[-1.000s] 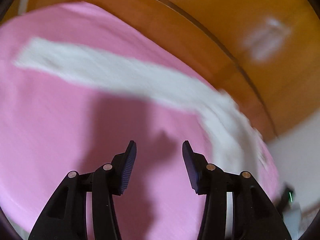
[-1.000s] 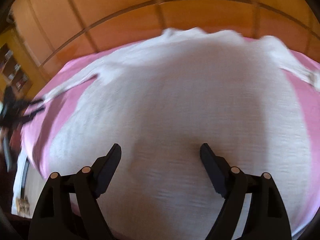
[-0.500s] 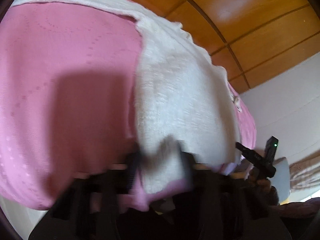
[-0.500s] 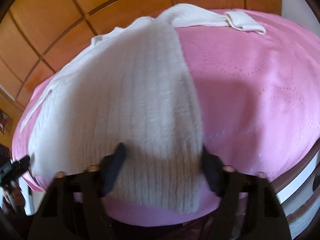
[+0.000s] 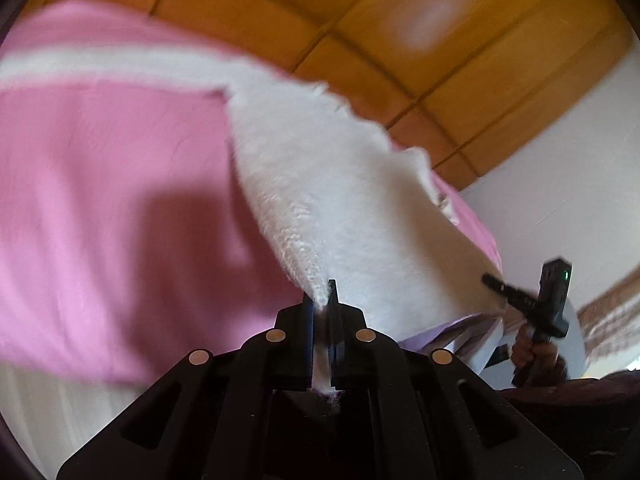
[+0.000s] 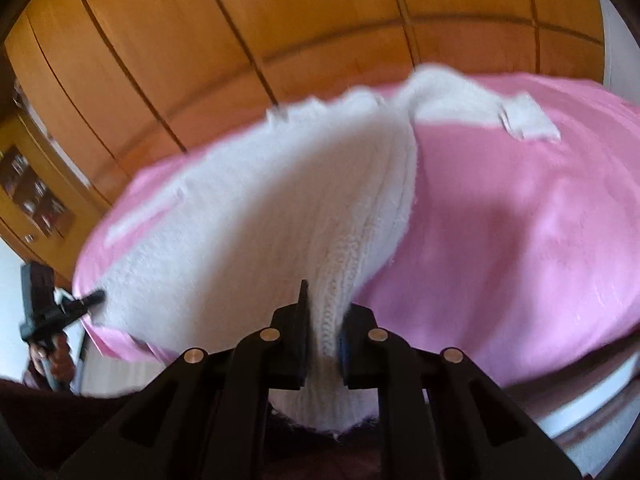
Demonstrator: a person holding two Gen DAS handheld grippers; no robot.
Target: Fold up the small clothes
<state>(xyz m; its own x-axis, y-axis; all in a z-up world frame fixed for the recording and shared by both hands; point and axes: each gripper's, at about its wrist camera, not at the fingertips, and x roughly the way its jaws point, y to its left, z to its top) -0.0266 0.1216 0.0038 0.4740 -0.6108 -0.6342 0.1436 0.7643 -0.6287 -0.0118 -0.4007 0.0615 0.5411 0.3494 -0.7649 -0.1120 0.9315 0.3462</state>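
Note:
A white knitted sweater (image 5: pixel 340 184) lies on a pink bed cover (image 5: pixel 100 208), one sleeve stretched out to the far left. My left gripper (image 5: pixel 320 308) is shut on the sweater's near left hem corner and lifts it off the cover. In the right wrist view the same sweater (image 6: pixel 248 216) spreads across the pink cover (image 6: pixel 520 232), with its other sleeve (image 6: pixel 480 108) at the far right. My right gripper (image 6: pixel 324 320) is shut on the near right hem corner, the knit bunched between its jaws. Each gripper shows in the other's view, the right one (image 5: pixel 504 292) and the left one (image 6: pixel 86 300).
Wooden wardrobe panels (image 6: pixel 320 32) stand behind the bed. A white wall (image 5: pixel 560 180) is at the right in the left wrist view. The bed's near edge (image 6: pixel 560 384) runs just below the grippers. A shelf with small items (image 6: pixel 36 192) is at the far left.
Both grippers were open above the sweater one second ago. They came down to the near hem, shut on its two corners, and now lift the hem off the cover.

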